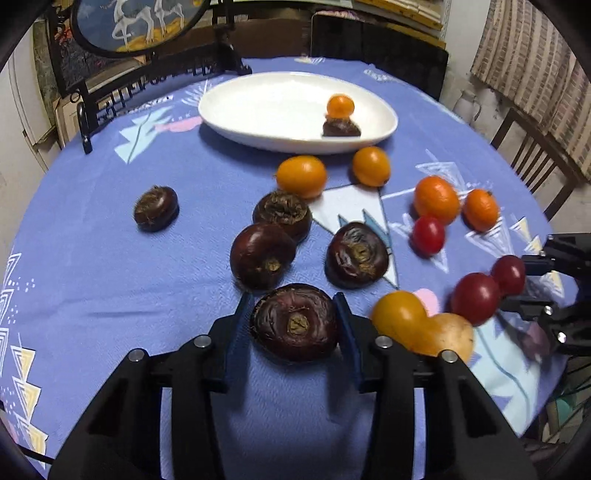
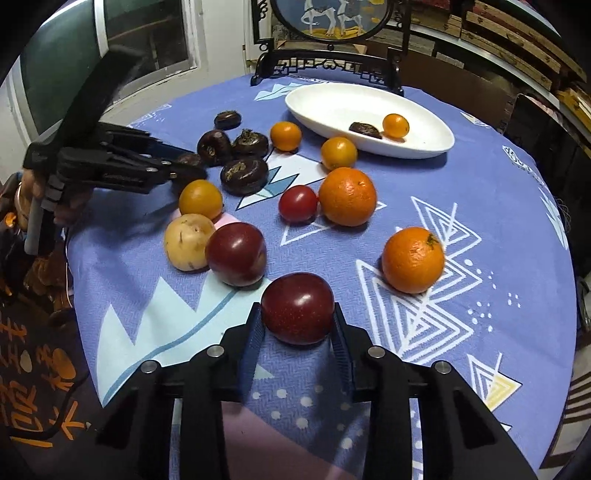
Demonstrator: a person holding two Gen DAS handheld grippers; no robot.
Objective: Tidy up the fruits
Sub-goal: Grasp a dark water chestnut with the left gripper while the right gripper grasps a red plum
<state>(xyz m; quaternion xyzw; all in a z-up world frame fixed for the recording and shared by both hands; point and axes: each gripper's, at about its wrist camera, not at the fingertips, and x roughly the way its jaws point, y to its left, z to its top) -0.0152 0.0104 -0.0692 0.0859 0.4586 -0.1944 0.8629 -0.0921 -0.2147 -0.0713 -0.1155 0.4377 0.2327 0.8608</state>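
My left gripper (image 1: 291,299) is shut on a dark brown water chestnut (image 1: 295,323) that rests on the blue tablecloth, with both blue pads against its sides. Several more chestnuts (image 1: 262,254) lie just beyond it. My right gripper (image 2: 296,308) is shut on a dark red round fruit (image 2: 297,308), also on the cloth. A white oval plate (image 1: 221,110) (image 2: 295,107) at the far side holds one small orange fruit (image 1: 340,106) and one chestnut (image 1: 340,129). Oranges (image 2: 347,195), yellow fruits (image 1: 301,176) and red fruits (image 2: 236,254) are scattered between the grippers and the plate.
A pale potato-like fruit (image 2: 188,242) lies between the two grippers. A dark carved stand with a round painted screen (image 2: 332,16) rises behind the plate. Wooden chairs (image 1: 532,155) stand at the right table edge. A person's hand (image 2: 66,206) holds the left gripper's handle.
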